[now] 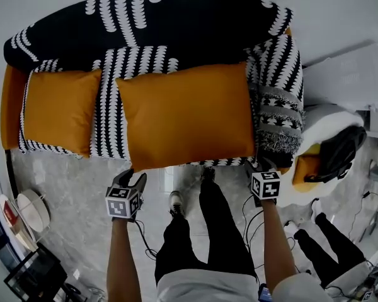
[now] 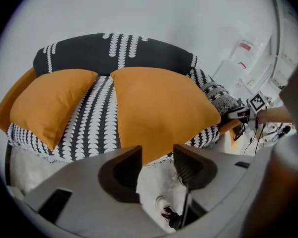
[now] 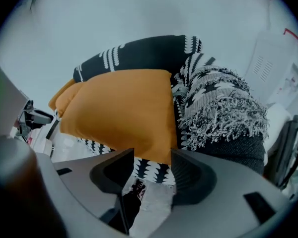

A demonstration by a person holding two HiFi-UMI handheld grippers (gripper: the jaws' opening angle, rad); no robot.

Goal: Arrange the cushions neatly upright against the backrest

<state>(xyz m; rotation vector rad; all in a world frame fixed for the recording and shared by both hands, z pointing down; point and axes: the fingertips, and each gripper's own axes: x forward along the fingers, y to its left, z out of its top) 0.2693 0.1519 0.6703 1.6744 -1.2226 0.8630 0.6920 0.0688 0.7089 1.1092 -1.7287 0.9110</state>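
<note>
Nearest, the person's black-trousered legs point(image 1: 208, 231) stand on the pale marble floor point(image 1: 69, 181) in front of the sofa. The left claw point(image 1: 132, 178) hangs open and empty just short of the near left corner of the large orange fabric cushion point(image 1: 186, 115). The right claw point(image 1: 259, 166) hangs open and empty at that cushion's near right corner. Neither claw touches it.

The large cushion lies across the seat of the black-and-white patterned sofa point(image 1: 110, 115), and its far edge reaches towards the dark backrest point(image 1: 176, 21). A small orange fabric cushion point(image 1: 58, 111) sits at the sofa's left end. A fringed black-and-white throw point(image 1: 278, 121) drapes over the right arm.
</note>
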